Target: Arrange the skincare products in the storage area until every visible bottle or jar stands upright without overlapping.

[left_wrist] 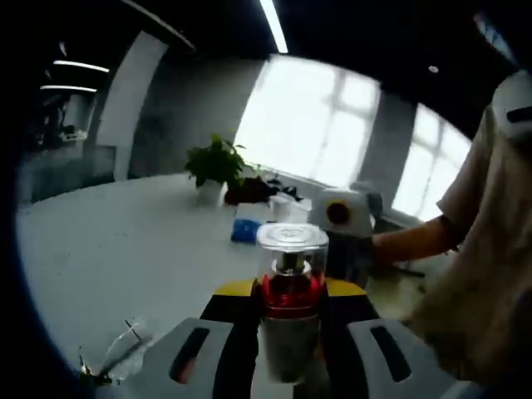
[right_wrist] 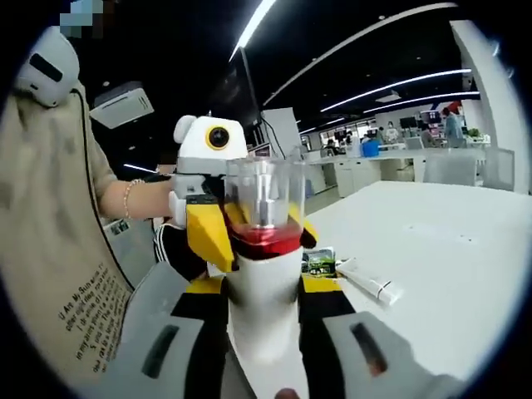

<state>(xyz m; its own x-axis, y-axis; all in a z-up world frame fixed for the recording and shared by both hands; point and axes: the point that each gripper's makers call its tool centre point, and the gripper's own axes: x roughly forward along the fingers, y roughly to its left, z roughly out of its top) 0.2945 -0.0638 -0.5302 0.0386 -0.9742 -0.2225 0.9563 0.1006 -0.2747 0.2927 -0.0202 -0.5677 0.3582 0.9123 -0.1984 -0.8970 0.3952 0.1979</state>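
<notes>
In the left gripper view, the left gripper [left_wrist: 287, 353] was clamped on a pump bottle [left_wrist: 290, 299] with a clear cap and red collar, held above the white table [left_wrist: 125, 249]; a potted plant [left_wrist: 216, 166] stood far back. In the right gripper view, the right gripper [right_wrist: 264, 349] likewise pinched a pump bottle [right_wrist: 264, 249], with the left gripper [right_wrist: 208, 191] close behind it and a white tube [right_wrist: 366, 283] lying on the table [right_wrist: 449, 249].

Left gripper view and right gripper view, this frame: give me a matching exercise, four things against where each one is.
Things:
1 bottle
2 potted plant
3 tube
4 plastic wrapper

Places:
A far back on the table, before the window
B lying on the table right of the bottle, right gripper view
C held between both grippers
D crumpled on the table, lower left of the left gripper view

Pairs: 1-C, 2-A, 3-B, 4-D
</notes>
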